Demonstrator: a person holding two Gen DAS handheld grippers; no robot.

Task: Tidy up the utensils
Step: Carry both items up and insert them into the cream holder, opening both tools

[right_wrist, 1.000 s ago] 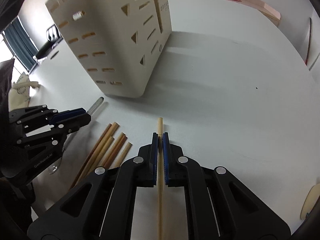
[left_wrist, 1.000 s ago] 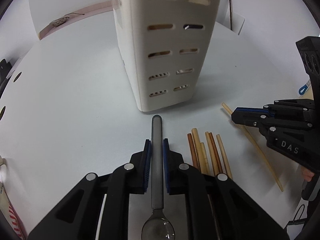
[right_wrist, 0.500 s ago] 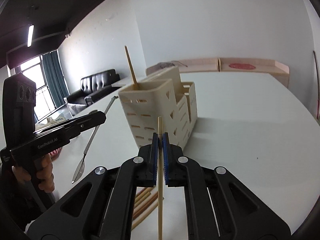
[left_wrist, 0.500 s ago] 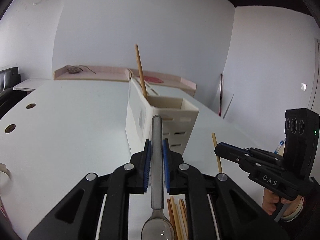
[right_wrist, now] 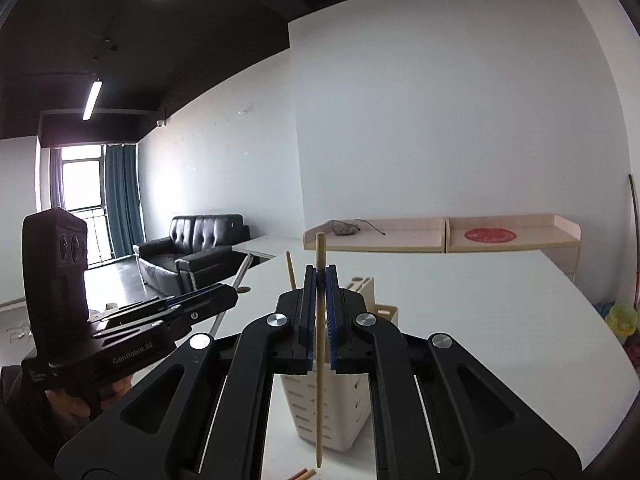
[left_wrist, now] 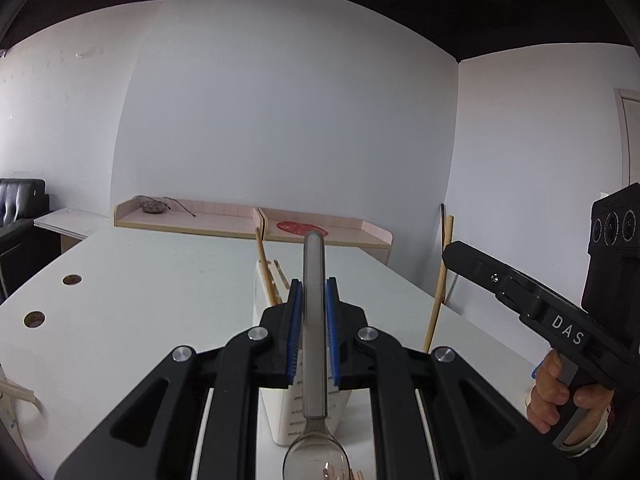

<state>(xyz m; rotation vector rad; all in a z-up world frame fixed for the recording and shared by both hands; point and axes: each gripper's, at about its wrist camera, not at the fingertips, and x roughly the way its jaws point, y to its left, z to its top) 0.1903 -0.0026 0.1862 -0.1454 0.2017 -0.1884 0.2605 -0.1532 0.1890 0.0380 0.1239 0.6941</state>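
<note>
Blue pads of the left gripper (left_wrist: 314,296) pinch a steel spoon (left_wrist: 315,344) by its handle; the handle points forward and the bowl lies toward the camera, cut off at the lower frame edge. The right gripper (right_wrist: 319,280) is pressed together on a wooden chopstick (right_wrist: 319,360), which passes between its pads and hangs below them, its tip clear of the table (right_wrist: 500,320).

Both grippers sit above a cream holder (right_wrist: 332,420) standing on the table. The holder is largely hidden behind the gripper bodies in both views. One chopstick (left_wrist: 265,272) stands tilted in it.

Left view only: the right gripper from the side, the held chopstick running down below its jaws, and the hand (left_wrist: 556,392) on its grip. A few chopstick ends show at the bottom edge, too small to count.

Right view only: the left gripper from the side with the spoon handle projecting ahead of it, a sofa (right_wrist: 192,256), a window, and two chopstick ends at the bottom edge. The hand under the left gripper is dark and hard to make out.
</note>
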